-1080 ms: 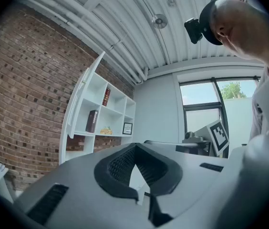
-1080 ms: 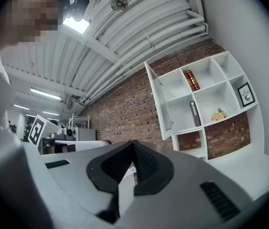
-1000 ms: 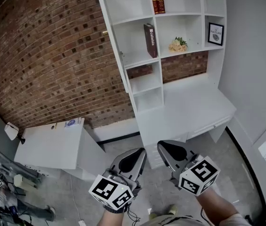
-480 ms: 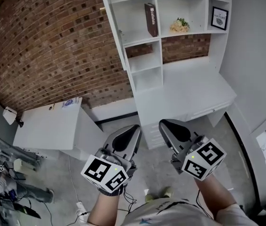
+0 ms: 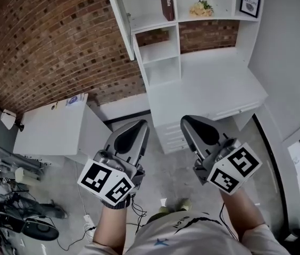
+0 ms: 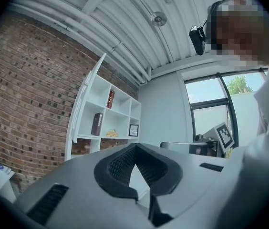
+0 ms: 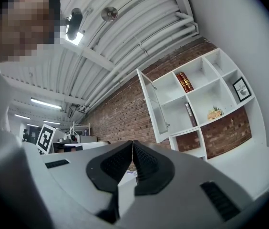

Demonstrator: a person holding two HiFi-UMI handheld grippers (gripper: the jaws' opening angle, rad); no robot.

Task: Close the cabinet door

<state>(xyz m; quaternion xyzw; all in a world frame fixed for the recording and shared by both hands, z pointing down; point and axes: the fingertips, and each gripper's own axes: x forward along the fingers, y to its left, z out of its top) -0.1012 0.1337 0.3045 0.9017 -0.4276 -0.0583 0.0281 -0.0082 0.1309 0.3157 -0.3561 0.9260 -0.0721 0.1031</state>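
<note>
Grippers shut, door open

Left gripper (image 5: 137, 126) and right gripper (image 5: 189, 121) hover side by side, each with its jaws pressed together on nothing. Well ahead, the cabinet door (image 7: 154, 106) stands swung out from the white shelf unit (image 5: 163, 70) against the brick wall (image 5: 59, 47).

Head camera up on person, staring steeply down: left claw (image 5: 139, 125) and right claw (image 5: 188, 120) near, low in frame, floor (image 5: 171, 182) beneath. Left claw camera sits behind own jaws, faces level across room. Right claw camera, same seat, tipped slightly up. All three views share white shelf unit (image 5: 158, 54), well off, and brick wall (image 5: 54, 52). Each claw view catches other claw at its edge.
</note>
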